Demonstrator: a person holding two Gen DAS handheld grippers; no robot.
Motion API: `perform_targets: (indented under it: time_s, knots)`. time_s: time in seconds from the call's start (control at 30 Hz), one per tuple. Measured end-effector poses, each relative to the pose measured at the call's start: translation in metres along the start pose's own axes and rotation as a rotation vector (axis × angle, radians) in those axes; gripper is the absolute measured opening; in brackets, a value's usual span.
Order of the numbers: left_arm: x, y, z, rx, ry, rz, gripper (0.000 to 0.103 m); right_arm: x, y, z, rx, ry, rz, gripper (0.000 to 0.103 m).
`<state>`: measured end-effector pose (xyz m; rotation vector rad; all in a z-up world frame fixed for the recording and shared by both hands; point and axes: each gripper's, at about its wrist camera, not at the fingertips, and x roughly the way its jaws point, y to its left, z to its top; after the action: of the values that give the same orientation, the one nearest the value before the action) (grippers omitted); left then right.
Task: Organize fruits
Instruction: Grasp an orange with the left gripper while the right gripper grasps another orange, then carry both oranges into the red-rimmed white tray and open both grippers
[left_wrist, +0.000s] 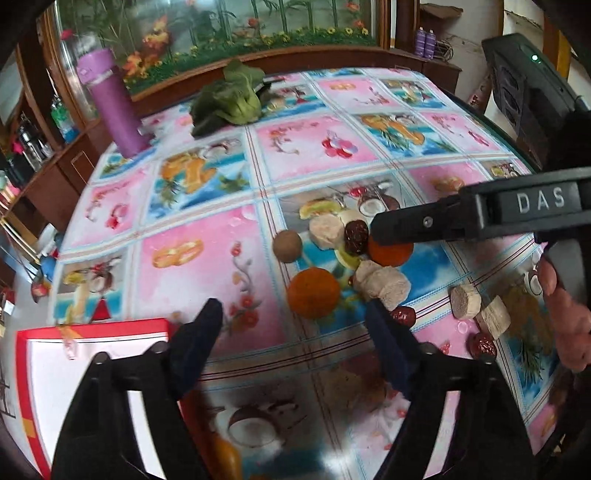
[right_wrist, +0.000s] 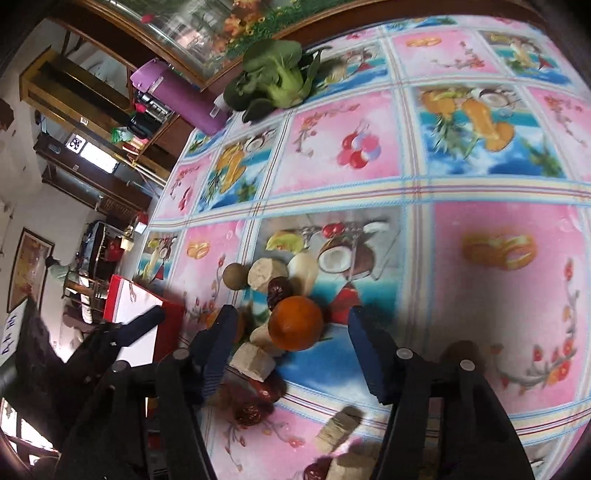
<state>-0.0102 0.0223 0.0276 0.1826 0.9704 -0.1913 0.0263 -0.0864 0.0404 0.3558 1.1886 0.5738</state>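
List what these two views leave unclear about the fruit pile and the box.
- Red box: left wrist view, its contents hidden by the left gripper.
- Far orange: top covered by the right gripper's finger.
- Pale chunks: right wrist view, blurred, cut by the bottom edge.

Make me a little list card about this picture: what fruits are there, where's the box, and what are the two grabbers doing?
surface: table with a fruit-print cloth
oranges: two; near orange, far orange
other pile items: brown round fruit, red dates, pale cut chunks
box: red-rimmed white box, at the table's near left corner
left gripper: open, empty, pointed at the near orange
right gripper: open, jaws either side of the far orange, not closed on it
background: purple bottle, leafy greens
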Motion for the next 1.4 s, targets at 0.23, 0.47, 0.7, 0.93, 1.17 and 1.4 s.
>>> perform_targets:
  time_s: [0.23, 0.47, 0.7, 0.93, 1.17, 1.4]
  knots:
    - [0.020, 0.008, 0.004, -0.056, 0.038, -0.054, 0.057, 0.008, 0.009, -0.005, -0.056, -0.001, -0.046, 0.047]
    - [0.025, 0.009, 0.006, -0.105, 0.027, -0.120, 0.041, 0.012, 0.016, -0.010, -0.118, -0.010, -0.118, 0.032]
    - [0.018, 0.013, 0.003, -0.163, 0.002, -0.134, 0.034, 0.010, 0.028, -0.017, -0.163, -0.026, -0.160, 0.032]
    - [-0.042, 0.032, -0.016, -0.218, -0.102, -0.056, 0.034, -0.019, 0.074, -0.037, -0.252, -0.133, -0.124, 0.032]
    - [-0.106, 0.085, -0.066, -0.330, -0.172, 0.090, 0.034, -0.007, 0.154, -0.071, -0.386, -0.143, -0.008, 0.032]
    - [-0.131, 0.148, -0.133, -0.460, -0.151, 0.200, 0.034, 0.037, 0.200, -0.100, -0.461, -0.088, 0.051, 0.032]
